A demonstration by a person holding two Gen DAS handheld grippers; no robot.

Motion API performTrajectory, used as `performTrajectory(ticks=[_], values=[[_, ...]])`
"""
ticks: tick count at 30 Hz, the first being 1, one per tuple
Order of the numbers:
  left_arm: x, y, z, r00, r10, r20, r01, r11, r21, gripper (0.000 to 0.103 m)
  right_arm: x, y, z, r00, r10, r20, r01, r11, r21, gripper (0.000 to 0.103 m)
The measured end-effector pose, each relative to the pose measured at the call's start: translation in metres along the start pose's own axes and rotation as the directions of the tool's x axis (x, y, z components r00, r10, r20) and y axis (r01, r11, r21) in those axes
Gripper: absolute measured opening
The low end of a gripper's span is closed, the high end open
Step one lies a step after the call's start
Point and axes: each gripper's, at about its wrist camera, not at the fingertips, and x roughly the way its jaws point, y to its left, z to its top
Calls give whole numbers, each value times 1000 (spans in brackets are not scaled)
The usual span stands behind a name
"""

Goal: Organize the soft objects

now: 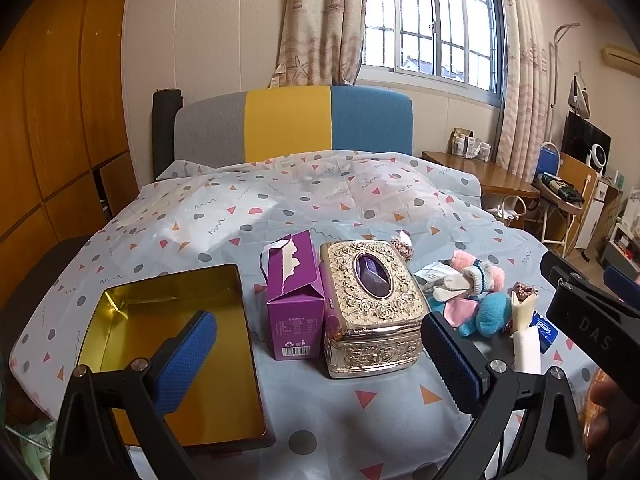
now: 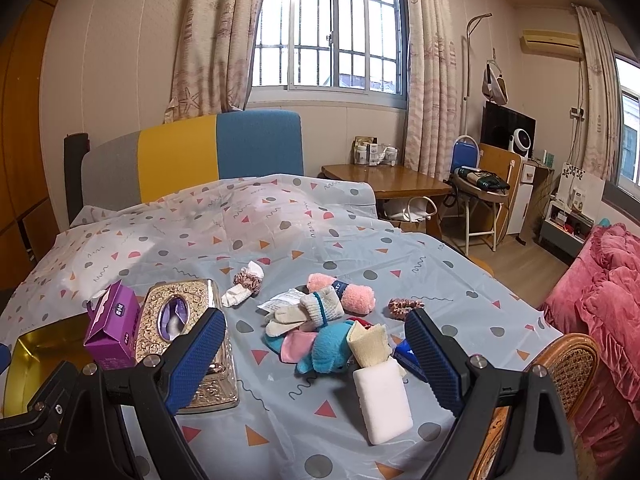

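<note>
Tongs partly hide blue packet.

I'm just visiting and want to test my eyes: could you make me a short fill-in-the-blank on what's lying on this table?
1. The gold tin on the left holds ____.
2. The torn-open carton beside the ornate tissue box is ____ in colour.
3. Both the left tool and right tool have their fingers ____.

Missing words: nothing; purple; open

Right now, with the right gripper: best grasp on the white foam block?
Probably pinch the white foam block across its long side faces near the middle, coming from above. It lies flat, and the right gripper, open, already straddles it. Its far end touches the cream sock, so stay mid-block.
</note>
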Motion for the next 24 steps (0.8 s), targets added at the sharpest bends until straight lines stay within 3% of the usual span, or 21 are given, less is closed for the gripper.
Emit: performTrajectory(ticks=[24], values=[[9,-9,1,999,-15,-37,16,1000,25,103,9,-7,-6,1000,-7,-12,7,1000,3,93]])
